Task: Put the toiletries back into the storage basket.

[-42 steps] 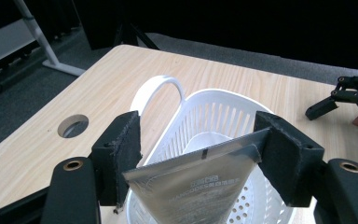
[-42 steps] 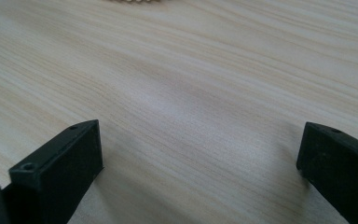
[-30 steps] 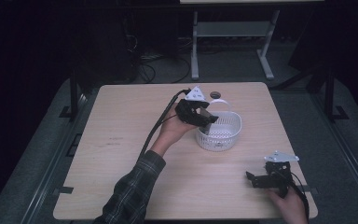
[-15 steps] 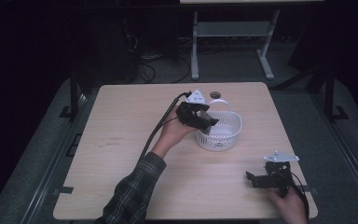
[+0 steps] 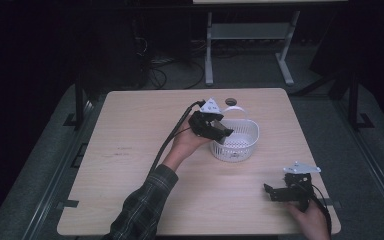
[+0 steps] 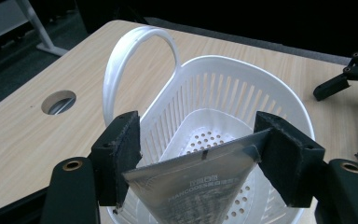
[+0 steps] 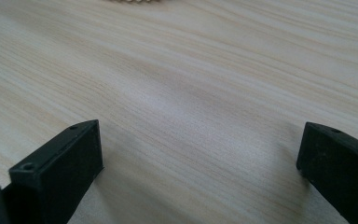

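The left gripper (image 6: 200,140) is clamped on a flat silvery foil packet (image 6: 191,182), each of its two black jaws pressing one side edge of the packet, which spans the whole gap between them. The packet is printed with small lettering too faint to read, and it narrows toward the bottom of the left gripper view. It hangs just above the near rim of a white slotted plastic basket (image 6: 223,93), over the basket's perforated floor; I cannot tell whether its lower end touches the basket. The basket's looped handle stands upright on the side away from the packet.

In the high view the left gripper (image 5: 225,132) sits over the left rim of the basket (image 5: 237,147), which stands on the wooden tabletop (image 5: 130,150) a little right of centre, nearer the far edge than the near one. A round hole (image 5: 230,101) in the tabletop lies just beyond the basket, close to the far edge. The person's left forearm, in a plaid sleeve (image 5: 140,205), reaches in from the near edge.

The right gripper (image 5: 272,192) rests low near the tabletop's near right corner, well apart from the basket, held by the right hand (image 5: 312,220). Its jaws stand wide apart in the right gripper view (image 7: 200,154), with bare wood between them.
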The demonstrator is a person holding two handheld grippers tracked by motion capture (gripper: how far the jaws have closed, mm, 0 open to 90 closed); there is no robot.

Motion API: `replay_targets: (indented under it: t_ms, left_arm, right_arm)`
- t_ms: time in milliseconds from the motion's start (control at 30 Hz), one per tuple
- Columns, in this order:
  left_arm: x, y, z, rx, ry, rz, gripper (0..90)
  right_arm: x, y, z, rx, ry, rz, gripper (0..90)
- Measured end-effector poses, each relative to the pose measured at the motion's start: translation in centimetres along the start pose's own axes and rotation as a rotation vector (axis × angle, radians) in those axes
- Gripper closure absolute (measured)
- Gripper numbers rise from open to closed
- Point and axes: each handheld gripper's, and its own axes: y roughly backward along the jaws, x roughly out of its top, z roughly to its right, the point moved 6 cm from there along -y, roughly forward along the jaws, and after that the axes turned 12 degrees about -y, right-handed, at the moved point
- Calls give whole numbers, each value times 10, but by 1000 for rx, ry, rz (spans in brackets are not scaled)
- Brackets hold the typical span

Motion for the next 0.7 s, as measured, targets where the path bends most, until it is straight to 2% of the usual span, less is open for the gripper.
replay_targets:
  t_ms: [167, 300, 433, 700]
  left_arm:
    - [0, 2, 0, 14, 6, 19, 303]
    - [3, 6, -2, 10, 25, 44, 227]
    - [3, 8, -1, -1, 24, 40, 143]
    - [2, 14, 1, -8, 16, 27, 132]
  right_arm:
    - [0, 0, 0, 0, 0, 0, 0]
    - [0, 0, 0, 0, 0, 0, 0]
    - [0, 0, 0, 0, 0, 0, 0]
    - [0, 0, 0, 0, 0, 0, 0]
